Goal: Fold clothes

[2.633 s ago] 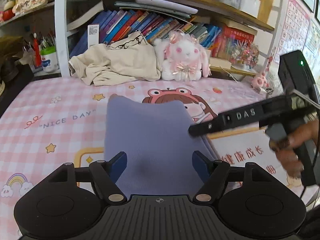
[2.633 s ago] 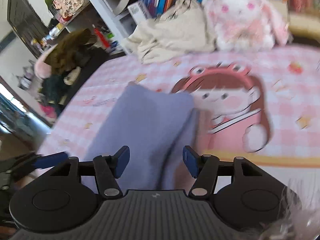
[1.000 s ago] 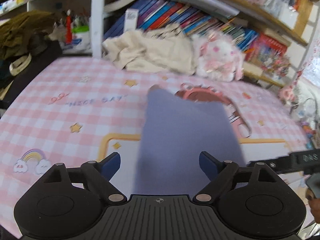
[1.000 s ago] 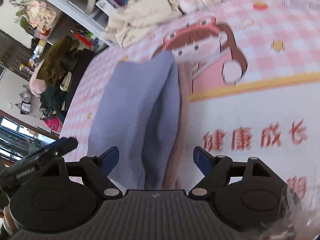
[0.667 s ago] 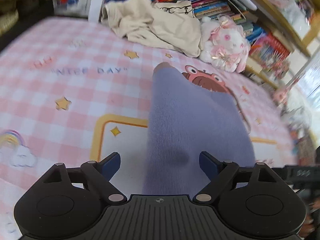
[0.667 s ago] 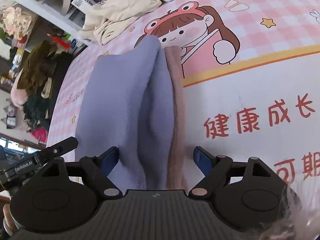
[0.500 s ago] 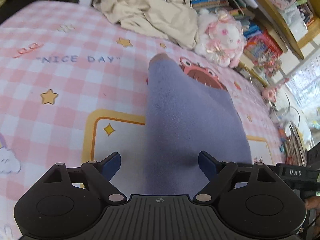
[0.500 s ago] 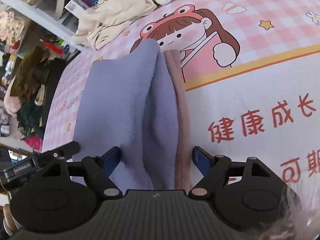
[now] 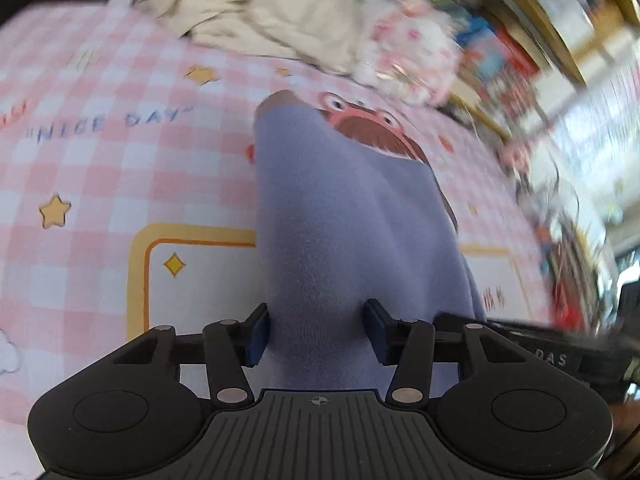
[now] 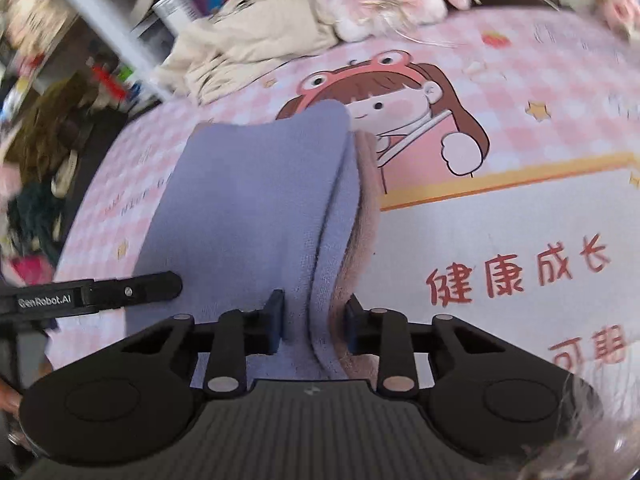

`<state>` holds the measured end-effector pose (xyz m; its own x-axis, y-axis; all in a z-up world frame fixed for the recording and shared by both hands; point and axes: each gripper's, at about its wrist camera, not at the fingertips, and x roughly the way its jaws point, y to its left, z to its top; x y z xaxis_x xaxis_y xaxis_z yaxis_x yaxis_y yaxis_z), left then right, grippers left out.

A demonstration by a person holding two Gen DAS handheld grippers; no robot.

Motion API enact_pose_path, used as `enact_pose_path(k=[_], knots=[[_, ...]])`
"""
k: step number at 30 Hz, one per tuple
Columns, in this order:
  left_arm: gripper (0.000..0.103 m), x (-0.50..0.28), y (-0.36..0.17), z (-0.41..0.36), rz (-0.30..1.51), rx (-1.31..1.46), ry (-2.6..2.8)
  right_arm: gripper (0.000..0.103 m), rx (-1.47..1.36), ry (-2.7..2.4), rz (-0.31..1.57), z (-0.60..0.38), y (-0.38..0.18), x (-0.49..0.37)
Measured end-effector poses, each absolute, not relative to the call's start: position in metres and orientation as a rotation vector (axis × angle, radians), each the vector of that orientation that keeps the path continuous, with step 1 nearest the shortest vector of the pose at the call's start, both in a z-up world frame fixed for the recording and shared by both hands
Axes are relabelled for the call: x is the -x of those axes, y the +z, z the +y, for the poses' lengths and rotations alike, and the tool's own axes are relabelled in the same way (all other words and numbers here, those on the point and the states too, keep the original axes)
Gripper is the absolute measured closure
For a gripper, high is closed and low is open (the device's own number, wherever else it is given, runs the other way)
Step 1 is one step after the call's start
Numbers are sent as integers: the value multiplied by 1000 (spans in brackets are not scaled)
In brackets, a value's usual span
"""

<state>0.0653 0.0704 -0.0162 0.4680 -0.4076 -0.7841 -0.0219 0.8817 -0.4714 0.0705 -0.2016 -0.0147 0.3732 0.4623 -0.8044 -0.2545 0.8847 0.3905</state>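
The purple cloth (image 9: pixel 344 216) lies folded in a long strip on the pink checked mat (image 9: pixel 100 168), and it runs from the near edge of the left wrist view up toward 12 o'clock, where its far end stops just beside the cartoon girl (image 10: pixel 404 96) printed on the mat. The left gripper (image 9: pixel 318 330) has its two blue pads pulled in close and pressed on a raised hump of the near end of the cloth, one pad on each side, so it is pinching the cloth. The right gripper (image 10: pixel 314 320) is pinching too: its pads are squeezed in on the near end of the cloth, right where the purple layers and a pinkish-brown underside meet at the cloth's 3 o'clock edge. In the right wrist view the left gripper's black finger pokes in from 9 o'clock and sits over the cloth's left side. In the left wrist view the other tool shows dark and blurry at about 4 o'clock. Far back at 12 o'clock a crumpled cream garment (image 9: pixel 256 16) lies in a heap, and a fluffy white and pink bunny toy (image 9: pixel 408 48) sits just beside it toward 1 o'clock. Behind them is a bookshelf (image 9: pixel 500 40), too blurry to read. Red writing (image 10: pixel 516 272) is printed on the white part of the mat at 3 o'clock of the cloth.
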Motion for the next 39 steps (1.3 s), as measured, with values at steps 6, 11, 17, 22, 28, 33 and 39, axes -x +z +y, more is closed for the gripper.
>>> enact_pose_path(k=[6,11,17,22,28,33,39], knots=[[34,-57,-28,80,1120,524,-261,52,-312,497,1190,-225,-25,-59],[28,-51,-38,87,1156,585,-273,36,-465,471,1209,-239,-41,-66],[41,-57,-36,70,1124,572,-252,70,-405,496,1172,-225,-35,-68],[46,-49,-11,42,1075,337,-237,76,-145,537,1053,-202,-12,-50],[34,-50,-36,75,1122,596,-226,57,-341,510,1160,-228,-34,-66],[39,-50,-41,77,1110,641,-233,58,-425,526,1178,-231,-44,-71],[53,-46,-27,65,1068,580,-221,75,-359,563,1086,-226,-29,-63]])
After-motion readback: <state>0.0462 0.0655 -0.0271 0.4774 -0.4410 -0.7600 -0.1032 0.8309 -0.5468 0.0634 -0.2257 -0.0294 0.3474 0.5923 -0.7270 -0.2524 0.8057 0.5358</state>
